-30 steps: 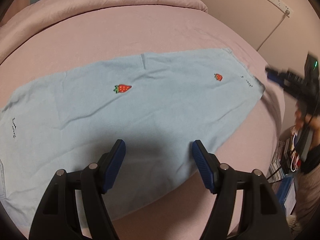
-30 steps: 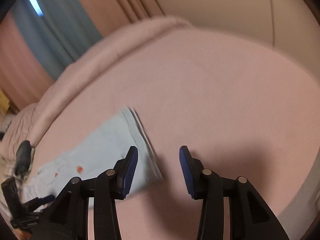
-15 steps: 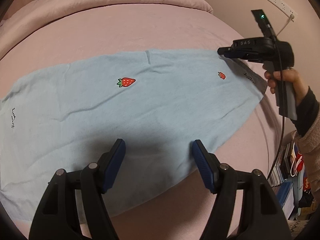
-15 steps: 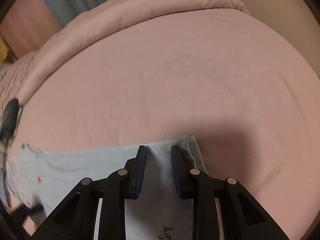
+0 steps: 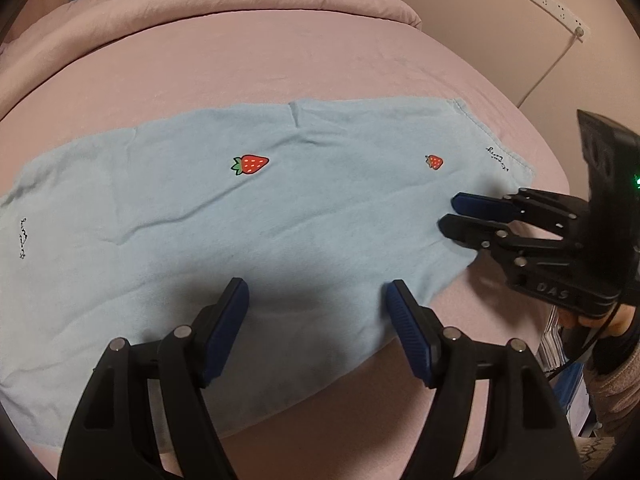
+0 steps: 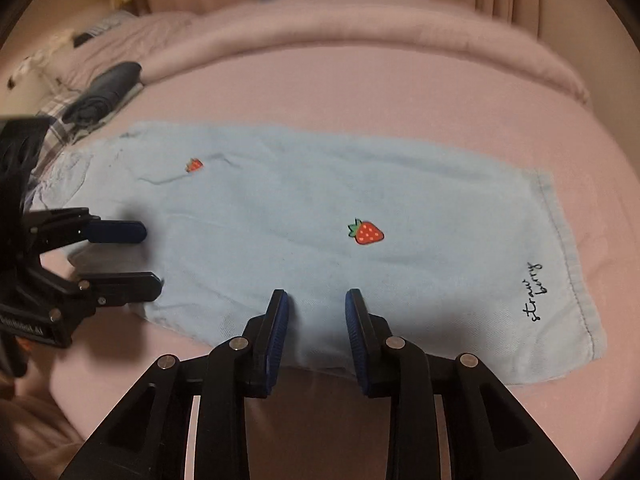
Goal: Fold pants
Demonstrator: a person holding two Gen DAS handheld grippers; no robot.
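Light blue pants [image 5: 280, 216] with red strawberry prints lie flat on a pink bed; they also show in the right wrist view [image 6: 320, 208]. My left gripper [image 5: 316, 300] is open, its fingers just above the near edge of the pants. It also shows at the left of the right wrist view [image 6: 148, 256]. My right gripper [image 6: 316, 308] is open and empty over the near edge of the pants, near the hem with the "strawberry" lettering [image 6: 534, 292]. It shows at the right of the left wrist view [image 5: 450, 212], fingers over the cloth.
The pink bed sheet [image 5: 280, 60] ends close to my grippers. A rolled pink duvet [image 6: 360, 28] lies along the far side. Dark folded clothes [image 6: 104, 92] lie at the far left. A wall with a power strip [image 5: 540, 0] stands at the right.
My right gripper has moved from the far hem corner to the near edge of the pants and has opened wider. My left gripper has stayed in place, open.
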